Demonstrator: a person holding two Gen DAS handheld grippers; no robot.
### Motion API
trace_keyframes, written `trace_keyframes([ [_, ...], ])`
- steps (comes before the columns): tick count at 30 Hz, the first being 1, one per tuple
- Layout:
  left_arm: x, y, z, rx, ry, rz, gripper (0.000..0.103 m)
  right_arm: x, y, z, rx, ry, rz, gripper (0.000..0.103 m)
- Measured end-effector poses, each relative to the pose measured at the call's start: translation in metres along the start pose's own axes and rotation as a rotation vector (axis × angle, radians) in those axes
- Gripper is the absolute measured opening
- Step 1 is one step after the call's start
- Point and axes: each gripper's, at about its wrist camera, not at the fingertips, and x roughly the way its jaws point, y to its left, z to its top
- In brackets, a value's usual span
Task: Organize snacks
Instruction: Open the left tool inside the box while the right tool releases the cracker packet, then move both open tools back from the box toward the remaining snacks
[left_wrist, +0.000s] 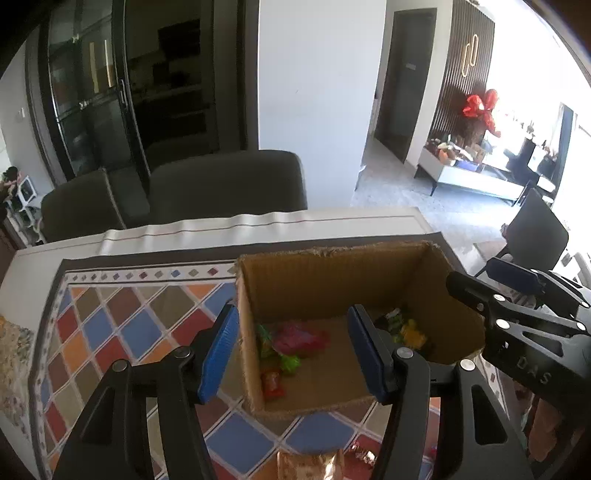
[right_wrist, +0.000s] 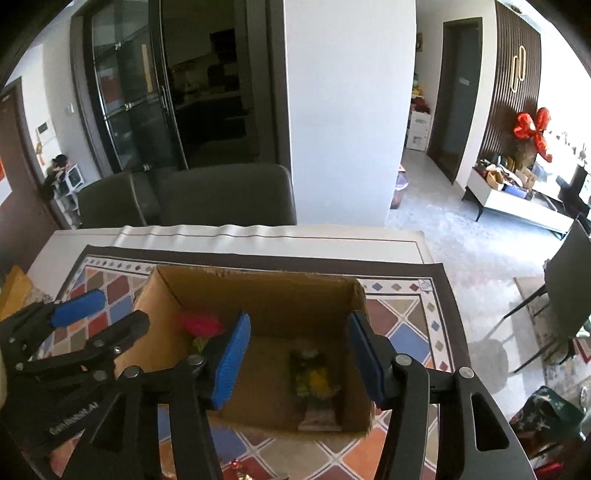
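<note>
A: Status? Where are the snacks sitting?

B: Most are lying in the cardboard box (left_wrist: 332, 280) on the patterned tabletop (left_wrist: 122, 332). A pink packet (left_wrist: 301, 338) and green ones are sitting by the box's left wall, a red sachet (left_wrist: 272, 384) near the front-left corner, a yellow-green packet (right_wrist: 314, 376) toward the right side.

A: Claws?

B: The left claw (left_wrist: 295, 354) is hanging over the box's near-left part, its pads spread wide, nothing between them. The right claw (right_wrist: 295, 360) is hovering over the box's middle, also spread and carrying nothing.

A: Step?

B: I'm reading it as between picks; both claws are looking ready for the next item. Loose wrappers (left_wrist: 310, 463) are showing on the tabletop just in front of the box, at the bottom edge of the left view.

A: Next move?

B: Probably pulling one claw back and down toward those loose packets, lining the pads up across a packet's narrow side, then closing.

A: Orientation of the box?

B: It's sitting open side up, long axis running left-right across the tabletop. The yellow-green packet's long axis is running roughly front-to-back. The loose wrappers are too cropped to call.
</note>
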Motion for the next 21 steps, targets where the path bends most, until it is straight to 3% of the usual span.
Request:
trace_keyframes([
  [9,-0.044,-0.007,-0.02,0.037,-0.047,0.022,0.06,-0.035,0.003,-0.02,-0.004,-0.032,0.043,0.056],
  [21,-0.117,-0.001,-0.08,0.049,-0.137,0.029,0.062,-0.08,0.019,-0.066,0.036,-0.043,0.15,0.056],
])
